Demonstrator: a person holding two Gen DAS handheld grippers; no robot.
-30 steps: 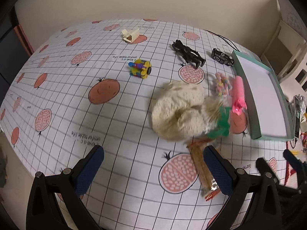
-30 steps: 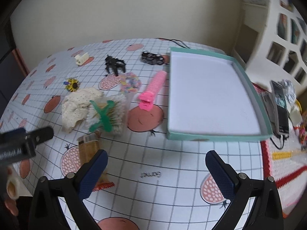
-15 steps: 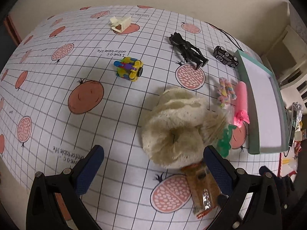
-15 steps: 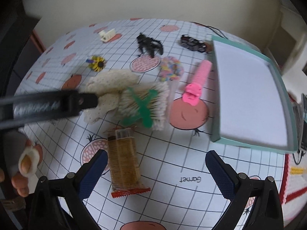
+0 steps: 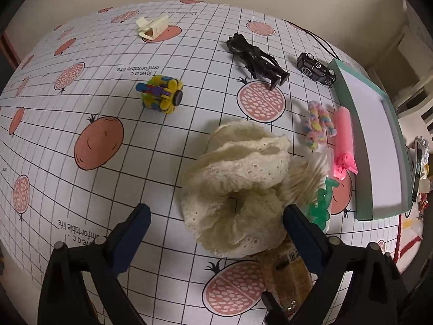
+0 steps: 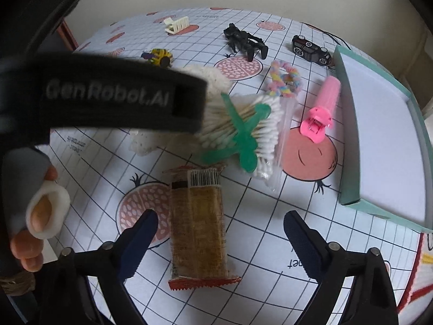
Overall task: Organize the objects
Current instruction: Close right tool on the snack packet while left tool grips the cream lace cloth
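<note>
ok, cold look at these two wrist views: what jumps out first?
In the left wrist view, the cream lace scrunchie fills the middle, right ahead of the open left gripper. In the right wrist view, the snack bar lies between the open right gripper's fingers, with the cotton swab pack beyond it. The empty teal tray sits at the right edge.

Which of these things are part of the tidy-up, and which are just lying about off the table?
For the job:
cream lace scrunchie
cotton swab pack
snack bar
pink hair clip
pastel scrunchie
black figure
toy car
yellow toy
cream hair clip
teal tray

Lying about:
black cable
clutter beside the table
</note>
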